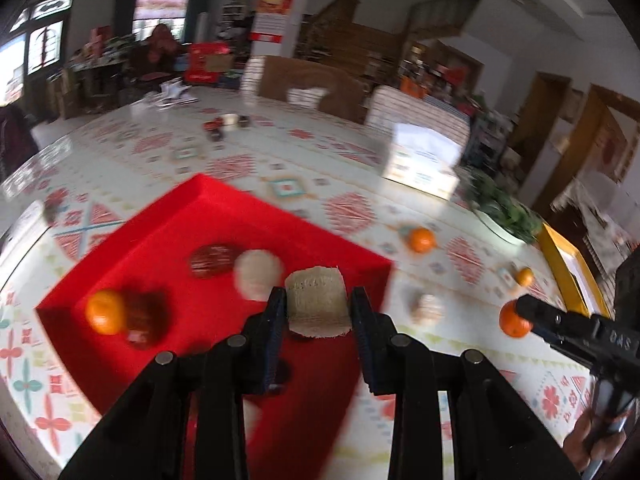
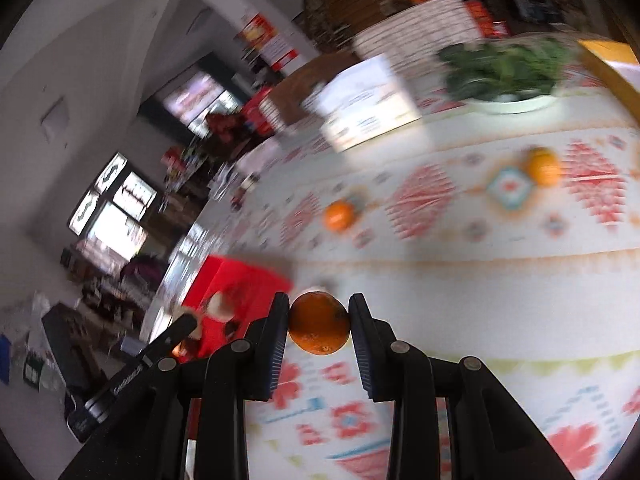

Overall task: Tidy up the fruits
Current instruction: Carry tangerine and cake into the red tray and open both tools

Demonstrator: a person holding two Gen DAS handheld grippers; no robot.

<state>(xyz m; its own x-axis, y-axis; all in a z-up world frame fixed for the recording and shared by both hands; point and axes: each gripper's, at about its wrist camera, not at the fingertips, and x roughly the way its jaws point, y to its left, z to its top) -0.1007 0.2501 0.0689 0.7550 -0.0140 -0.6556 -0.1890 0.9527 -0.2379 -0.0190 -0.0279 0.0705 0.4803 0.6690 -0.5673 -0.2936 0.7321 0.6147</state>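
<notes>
Left wrist view, blurred: your left gripper [image 1: 319, 304] pinches a pale, rough, squarish fruit piece [image 1: 317, 300] above the red tray [image 1: 168, 216], where an orange [image 1: 105, 312] and dark round items lie, too smeared to name. Right wrist view: your right gripper [image 2: 319, 322] clamps a dimpled tangerine [image 2: 319, 328] over the patterned tablecloth [image 2: 480, 288].

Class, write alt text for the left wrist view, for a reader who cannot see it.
The left hand-held gripper is shut on a pale, rough-skinned fruit piece above a red tray holding an orange and other blurred items. To the right, more oranges lie on the patterned tablecloth.
</notes>
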